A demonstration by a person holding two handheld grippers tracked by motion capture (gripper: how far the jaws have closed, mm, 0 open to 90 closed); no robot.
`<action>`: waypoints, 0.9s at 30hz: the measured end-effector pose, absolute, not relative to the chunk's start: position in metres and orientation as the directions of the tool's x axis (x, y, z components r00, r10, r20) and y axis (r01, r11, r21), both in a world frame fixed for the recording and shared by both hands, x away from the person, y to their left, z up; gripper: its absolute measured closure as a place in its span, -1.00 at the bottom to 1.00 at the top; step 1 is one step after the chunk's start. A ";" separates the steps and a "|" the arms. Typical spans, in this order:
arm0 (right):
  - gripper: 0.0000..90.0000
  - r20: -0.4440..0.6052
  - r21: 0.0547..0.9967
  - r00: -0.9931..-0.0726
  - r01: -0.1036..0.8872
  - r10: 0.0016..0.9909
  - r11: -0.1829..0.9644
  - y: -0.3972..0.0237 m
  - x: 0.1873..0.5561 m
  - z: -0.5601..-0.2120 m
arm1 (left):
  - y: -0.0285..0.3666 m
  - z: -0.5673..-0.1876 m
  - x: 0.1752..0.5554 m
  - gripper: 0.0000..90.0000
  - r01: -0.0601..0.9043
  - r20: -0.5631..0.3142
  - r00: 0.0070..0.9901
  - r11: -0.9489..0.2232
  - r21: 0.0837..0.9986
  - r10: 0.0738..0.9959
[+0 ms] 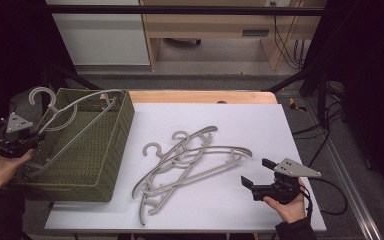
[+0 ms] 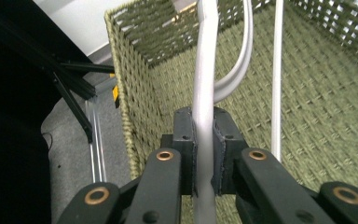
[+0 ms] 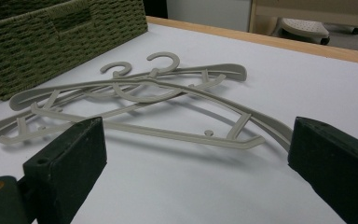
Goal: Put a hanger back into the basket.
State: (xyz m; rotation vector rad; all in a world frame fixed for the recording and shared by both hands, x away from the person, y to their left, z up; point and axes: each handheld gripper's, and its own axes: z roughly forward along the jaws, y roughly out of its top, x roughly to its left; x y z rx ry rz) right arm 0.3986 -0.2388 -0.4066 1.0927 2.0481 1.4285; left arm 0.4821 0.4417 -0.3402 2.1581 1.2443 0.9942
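A grey plastic hanger [image 1: 91,96] stands tilted inside the green woven basket [image 1: 116,150] at the table's left, its hook sticking up past the basket's near-left corner. My left gripper [image 1: 36,136] is shut on it beside that corner. In the left gripper view the pads [image 2: 223,154] pinch the hanger's bar [image 2: 204,74], with the basket's inner wall [image 2: 326,102] behind. A loose pile of matching hangers [image 1: 190,160] lies on the white tabletop. My right gripper [image 1: 256,172] hovers open just right of the pile. In the right gripper view [image 3: 200,163] its jaws frame the hangers [image 3: 140,93].
The white board [image 1: 240,115] covers a wooden table; its right and far parts are bare. The basket's outer wall [image 3: 51,42] shows beyond the pile in the right gripper view. Black frame bars, cables and light wooden furniture stand beyond the table's far edge.
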 end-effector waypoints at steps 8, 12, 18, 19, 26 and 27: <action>-0.90 0.091 0.913 -0.612 0.366 0.786 0.179 -0.238 0.399 -0.407 | 0.427 -0.360 0.492 0.81 0.591 0.364 0.347 -0.503 0.630 0.864; -0.90 0.091 0.914 -0.611 0.364 0.787 0.177 -0.239 0.399 -0.407 | 0.422 -0.372 0.498 0.81 0.630 0.344 0.360 -0.498 0.595 0.867; -0.90 0.092 0.913 -0.613 0.367 0.785 0.180 -0.238 0.399 -0.407 | 0.421 -0.383 0.507 0.80 0.690 0.287 0.343 -0.447 0.569 0.895; -0.90 0.093 0.912 -0.613 0.368 0.785 0.180 -0.238 0.399 -0.407 | 0.422 -0.384 0.507 0.78 0.694 0.284 0.341 -0.444 0.566 0.896; -0.90 0.090 0.914 -0.614 0.364 0.784 0.180 -0.239 0.398 -0.407 | 0.421 -0.387 0.510 0.70 0.728 0.298 0.318 -0.434 0.531 0.900; -0.90 0.093 0.913 -0.615 0.366 0.783 0.178 -0.239 0.398 -0.407 | 0.421 -0.387 0.510 0.68 0.730 0.299 0.310 -0.428 0.534 0.902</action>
